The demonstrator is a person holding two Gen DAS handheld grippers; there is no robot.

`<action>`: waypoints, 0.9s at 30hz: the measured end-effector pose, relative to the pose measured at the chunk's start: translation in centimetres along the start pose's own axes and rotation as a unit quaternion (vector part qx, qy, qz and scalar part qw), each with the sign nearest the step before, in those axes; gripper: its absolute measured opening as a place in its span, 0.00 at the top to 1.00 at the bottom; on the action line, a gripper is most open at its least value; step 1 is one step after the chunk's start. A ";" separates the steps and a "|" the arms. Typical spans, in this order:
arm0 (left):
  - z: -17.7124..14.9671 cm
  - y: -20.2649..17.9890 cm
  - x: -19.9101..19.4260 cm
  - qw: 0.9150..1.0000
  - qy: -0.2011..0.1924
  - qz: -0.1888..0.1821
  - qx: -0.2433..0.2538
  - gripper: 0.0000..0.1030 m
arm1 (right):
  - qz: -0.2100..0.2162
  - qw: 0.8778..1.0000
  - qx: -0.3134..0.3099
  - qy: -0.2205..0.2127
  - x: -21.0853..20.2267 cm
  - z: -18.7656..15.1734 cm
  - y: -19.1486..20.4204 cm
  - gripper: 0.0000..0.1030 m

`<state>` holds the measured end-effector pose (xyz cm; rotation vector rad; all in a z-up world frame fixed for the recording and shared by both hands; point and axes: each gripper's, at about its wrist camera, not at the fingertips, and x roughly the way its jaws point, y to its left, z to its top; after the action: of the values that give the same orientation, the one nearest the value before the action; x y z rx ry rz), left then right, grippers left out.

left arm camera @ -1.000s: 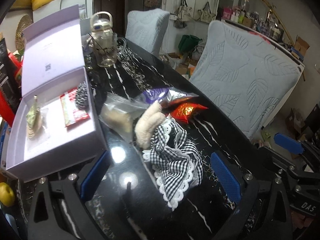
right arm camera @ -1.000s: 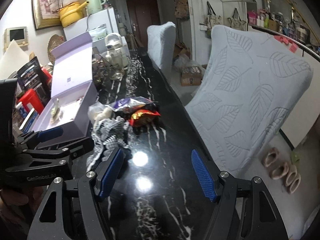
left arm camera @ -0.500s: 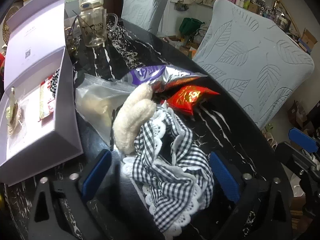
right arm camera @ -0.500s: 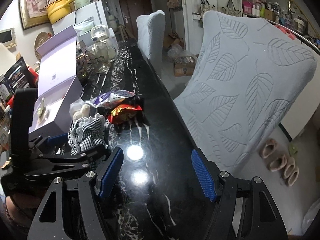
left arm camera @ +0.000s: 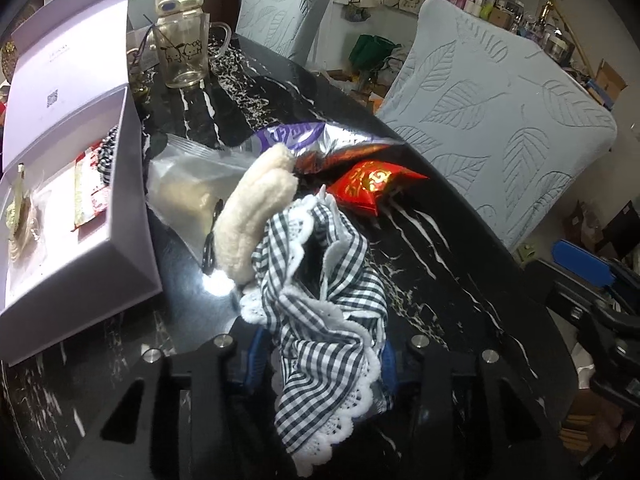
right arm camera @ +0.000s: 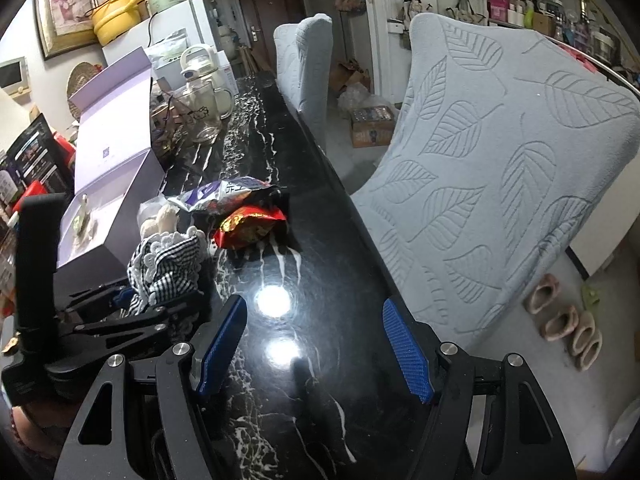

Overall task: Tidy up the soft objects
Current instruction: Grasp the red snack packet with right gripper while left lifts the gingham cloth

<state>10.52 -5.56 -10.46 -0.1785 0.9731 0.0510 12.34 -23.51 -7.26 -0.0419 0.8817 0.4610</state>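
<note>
Left wrist: packets in lavender box

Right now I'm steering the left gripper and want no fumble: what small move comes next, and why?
Probably finish the squeeze, then lift: the left gripper is closing with the checked lace-trimmed cloth between its jaws, still draped on the black table.

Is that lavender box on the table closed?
No, the lavender box stands open with its lid tilted back, and a few small packets lie inside it.
</note>
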 end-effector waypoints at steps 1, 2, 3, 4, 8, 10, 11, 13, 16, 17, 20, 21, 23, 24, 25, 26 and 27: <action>-0.1 0.0 -0.5 1.000 -0.003 -0.005 -0.001 0.57 | 0.000 1.000 -0.001 0.000 0.1 0.0 0.1 0.31; -0.1 0.1 -1.1 1.000 -0.006 -0.010 -0.002 0.57 | 0.001 1.000 -0.002 0.001 0.1 0.1 0.1 0.31; -0.1 0.1 -1.7 1.000 -0.011 -0.014 -0.003 0.57 | 0.003 1.000 -0.004 0.000 0.2 0.2 0.2 0.31; -0.1 0.2 -2.5 1.000 -0.018 -0.017 -0.004 0.57 | 0.005 1.000 -0.006 0.000 0.3 0.3 0.3 0.31; 0.3 0.3 -5.3 0.999 -0.050 -0.020 -0.001 0.57 | 0.020 1.000 -0.011 0.002 0.8 0.8 0.8 0.31; 0.6 0.5 -6.3 0.998 -0.064 -0.015 0.000 0.57 | 0.028 0.999 -0.014 0.004 1.2 1.2 1.1 0.31; 0.8 0.6 -6.7 0.997 -0.070 -0.012 0.001 0.57 | 0.033 0.999 -0.016 0.004 1.4 1.4 1.3 0.31; 1.2 0.9 -7.5 0.997 -0.082 -0.003 0.002 0.57 | 0.040 0.999 -0.022 0.006 1.9 2.0 1.7 0.31; 1.7 1.3 -7.9 0.996 -0.088 0.002 -0.004 0.57 | 0.045 0.998 -0.034 0.006 2.8 2.9 2.4 0.29; 1.9 1.5 -7.8 0.996 -0.089 0.005 -0.006 0.57 | 0.047 0.998 -0.037 0.005 3.0 3.2 2.6 0.25; 2.5 2.1 -7.3 0.996 -0.089 0.012 -0.009 0.57 | 0.052 0.997 -0.053 0.003 4.1 4.1 3.3 0.20; 2.6 2.2 -7.2 0.996 -0.089 0.013 -0.010 0.57 | 0.052 0.997 -0.058 0.004 4.4 4.4 3.4 0.18; 2.9 2.5 -6.9 0.996 -0.088 0.014 -0.012 0.57 | 0.049 0.996 -0.071 0.008 5.4 4.9 3.9 0.13; 3.0 2.6 -6.8 0.996 -0.088 0.014 -0.013 0.57 | 0.049 0.996 -0.077 0.010 5.9 5.1 4.0 0.10; 3.1 2.6 -6.6 0.996 -0.088 0.015 -0.014 0.57 | 0.048 0.995 -0.083 0.014 6.7 5.4 4.3 0.09; 3.3 2.7 -6.4 0.996 -0.087 0.015 -0.014 0.57 | 0.049 0.995 -0.087 0.017 7.1 5.6 4.4 0.07; 3.4 2.7 -6.2 0.996 -0.086 0.015 -0.015 0.57 | 0.051 0.994 -0.090 0.021 7.7 5.7 4.5 0.07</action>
<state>9.50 -2.09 -3.83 -0.1847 0.8038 0.1063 18.93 -15.29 -8.69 -0.1737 0.8849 0.6360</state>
